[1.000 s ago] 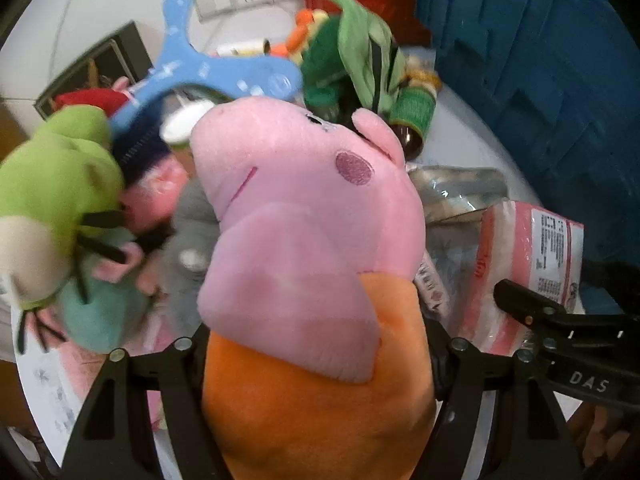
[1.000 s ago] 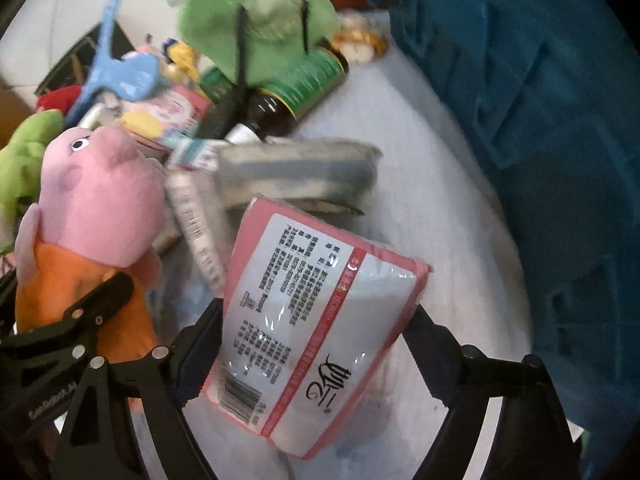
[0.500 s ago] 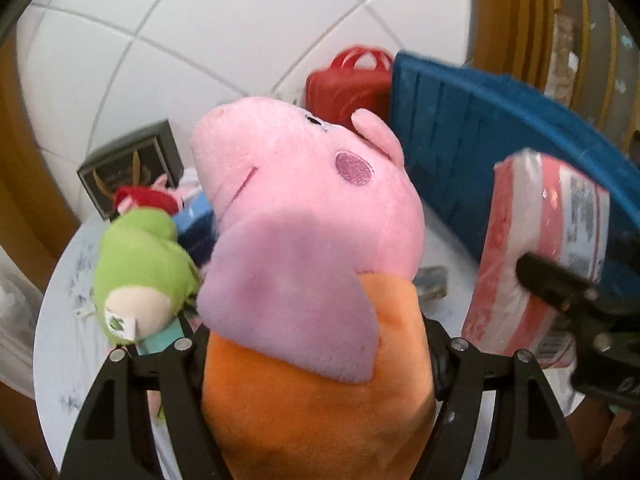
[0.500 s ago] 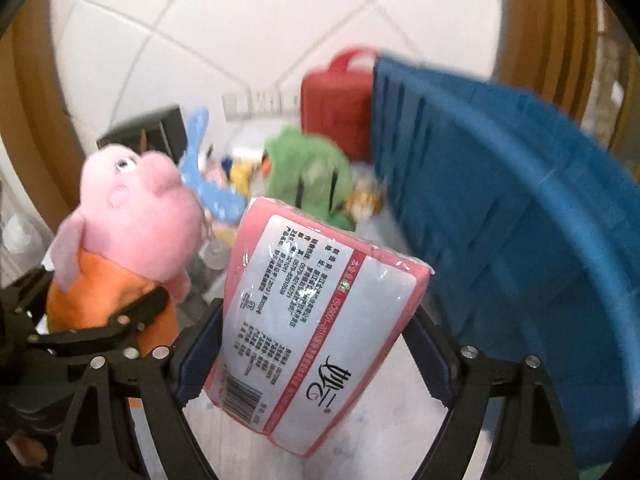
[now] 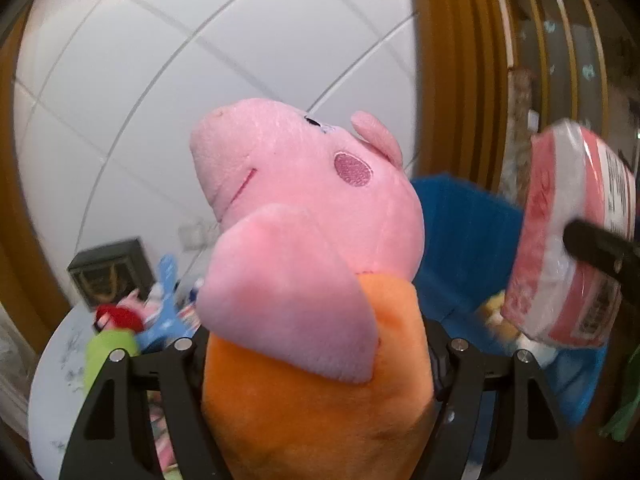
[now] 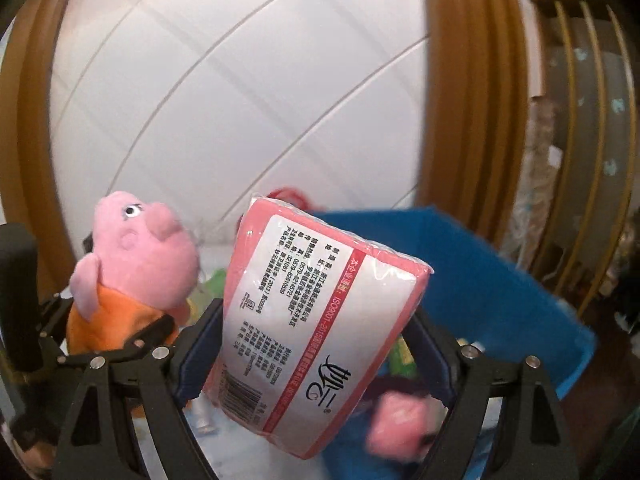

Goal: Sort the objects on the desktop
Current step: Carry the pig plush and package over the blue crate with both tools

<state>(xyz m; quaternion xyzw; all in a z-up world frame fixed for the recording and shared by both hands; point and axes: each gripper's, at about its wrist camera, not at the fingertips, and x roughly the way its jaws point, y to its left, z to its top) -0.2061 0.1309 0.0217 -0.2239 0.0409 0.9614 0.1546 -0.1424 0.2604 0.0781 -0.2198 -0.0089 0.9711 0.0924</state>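
Left tongs (image 5: 316, 364) clamped on the orange body of a pink pig plush (image 5: 308, 208), snout tilted up toward the white tiled wall (image 5: 200, 80). Right tongs (image 6: 316, 344) clamped across a pink-and-white wrapped tissue pack (image 6: 320, 320), printed label and barcode facing the camera, pack leaning to the right. Both loads held in the air above the blue bin (image 6: 480, 272): pack over the bin's near left edge, plush just left of the bin. Seen from the left wrist, same pack (image 5: 576, 240) at far right, pinched by a black finger (image 5: 596, 246), with the bin (image 5: 468, 240) behind the plush's head. Seen from the right wrist, plush (image 6: 136, 264) at left of the bin, gripped low on its orange shirt. Inside the bin, a blurred pink thing (image 6: 400, 428) near the bottom. Left of the bin, on the white tabletop (image 5: 60, 360): a green plush (image 5: 108, 348), a red toy (image 5: 118, 316), a light-blue toy (image 5: 166, 304) and a dark framed box (image 5: 112, 272) by the wall. Wooden trim (image 5: 452, 64) rising behind the bin.
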